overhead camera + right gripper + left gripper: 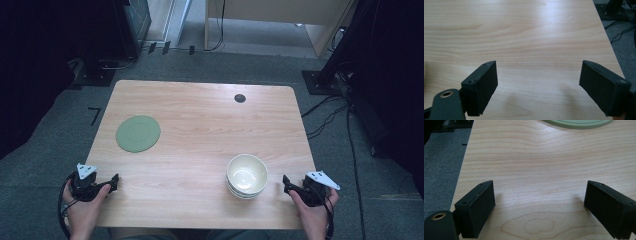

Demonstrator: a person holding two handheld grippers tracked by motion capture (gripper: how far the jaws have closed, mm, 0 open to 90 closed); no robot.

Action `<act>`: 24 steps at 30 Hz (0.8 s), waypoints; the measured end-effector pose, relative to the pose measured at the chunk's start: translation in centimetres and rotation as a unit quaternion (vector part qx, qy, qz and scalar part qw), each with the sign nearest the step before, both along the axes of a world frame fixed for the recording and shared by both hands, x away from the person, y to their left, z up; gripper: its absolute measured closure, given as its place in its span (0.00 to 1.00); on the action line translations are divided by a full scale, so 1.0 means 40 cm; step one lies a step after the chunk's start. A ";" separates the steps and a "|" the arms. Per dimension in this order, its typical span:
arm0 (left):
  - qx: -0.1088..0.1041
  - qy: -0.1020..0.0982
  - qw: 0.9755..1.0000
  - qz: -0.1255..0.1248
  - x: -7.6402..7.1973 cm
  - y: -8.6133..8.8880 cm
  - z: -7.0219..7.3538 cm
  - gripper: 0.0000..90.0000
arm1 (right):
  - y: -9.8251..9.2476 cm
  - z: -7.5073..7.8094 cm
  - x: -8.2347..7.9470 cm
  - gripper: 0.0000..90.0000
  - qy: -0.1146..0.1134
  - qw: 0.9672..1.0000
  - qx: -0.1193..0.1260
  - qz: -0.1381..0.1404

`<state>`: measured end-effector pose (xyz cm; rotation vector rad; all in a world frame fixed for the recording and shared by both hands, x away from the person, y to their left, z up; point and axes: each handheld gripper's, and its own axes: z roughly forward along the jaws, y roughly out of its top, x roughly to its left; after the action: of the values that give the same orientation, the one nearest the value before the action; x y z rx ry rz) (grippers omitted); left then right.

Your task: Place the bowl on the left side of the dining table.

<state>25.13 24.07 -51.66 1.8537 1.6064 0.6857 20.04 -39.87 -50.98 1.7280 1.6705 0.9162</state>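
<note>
Bowls point(247, 175) sit stacked near the front right of the wooden table point(200, 130), cream-coloured and upright, the top one showing its pale hollow. Just to the right of that stack, at the table's right edge, the right gripper point(287, 181) is held in the person's right hand point(312, 212), its jaws spread apart with bare wood between them; the right gripper view shows both black pads wide of each other over the grain, close to the table's right edge. Across at the front left corner, the left gripper point(114, 182) rests in the left hand point(85, 210), jaws likewise apart and holding nothing (the left gripper view shows empty tabletop between the two pads). Farther up the left side lies a flat green plate point(138, 134), well apart from the bowls, and its near rim point(579, 123) peeks in at the top of the left gripper view. A small dark round cap point(240, 98) sits near the far edge of the table.
</note>
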 end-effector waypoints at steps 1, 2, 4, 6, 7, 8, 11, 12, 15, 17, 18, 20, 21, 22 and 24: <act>0.003 0.000 1.000 -0.001 -0.001 -0.001 0.001 0.10 | 0.004 0.004 -0.002 0.18 -0.005 1.000 -0.003 0.001; 0.006 -0.001 1.000 0.000 -0.002 -0.002 0.001 0.10 | 0.008 0.009 -0.004 0.18 -0.009 1.000 -0.003 0.002; 0.012 -0.003 1.000 0.002 -0.003 -0.004 0.002 0.10 | 0.015 0.019 -0.007 0.18 -0.014 1.000 -0.002 0.006; 0.012 -0.007 1.000 0.003 -0.004 -0.007 0.004 0.10 | 0.023 0.028 -0.008 0.18 -0.018 1.000 0.000 0.008; 0.007 -0.008 1.000 0.001 -0.004 -0.008 0.006 0.10 | 0.027 0.034 -0.010 0.19 -0.021 1.000 -0.001 0.008; 0.000 -0.008 1.000 -0.006 -0.005 -0.009 0.008 0.10 | 0.031 0.039 -0.011 0.21 -0.026 1.000 -0.004 0.006; -0.003 -0.011 1.000 -0.024 -0.007 -0.026 0.017 0.14 | 0.043 0.058 -0.017 0.25 -0.040 0.999 -0.008 0.006; -0.004 -0.014 0.999 -0.033 -0.008 -0.035 0.023 0.14 | 0.045 0.064 -0.019 0.26 -0.046 0.999 -0.006 0.008; -0.010 -0.028 0.998 -0.055 -0.012 -0.071 0.051 0.14 | 0.047 0.087 -0.026 0.33 -0.064 0.998 0.007 0.008; -0.015 -0.038 0.997 -0.068 -0.015 -0.098 0.071 0.14 | 0.046 0.104 -0.031 0.39 -0.074 0.997 0.023 0.013; -0.018 -0.042 0.996 -0.075 -0.017 -0.110 0.080 0.14 | 0.046 0.113 -0.032 0.39 -0.079 0.996 0.027 0.015; -0.020 -0.050 0.995 -0.085 -0.020 -0.132 0.094 0.14 | 0.050 0.128 -0.034 0.40 -0.085 0.995 0.035 0.024; -0.020 -0.050 0.995 -0.085 -0.020 -0.132 0.094 0.14 | 0.050 0.128 -0.034 0.40 -0.085 0.995 0.035 0.024; -0.024 -0.053 0.994 -0.094 -0.021 -0.149 0.103 0.14 | 0.057 0.142 -0.033 0.40 -0.084 0.995 0.043 0.037; -0.028 -0.057 0.993 -0.101 -0.023 -0.164 0.110 0.14 | 0.062 0.150 -0.031 0.40 -0.083 0.994 0.046 0.049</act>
<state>24.21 17.50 -47.25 1.8695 1.3316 0.6391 18.81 -37.39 -45.00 1.5922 1.6390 1.1658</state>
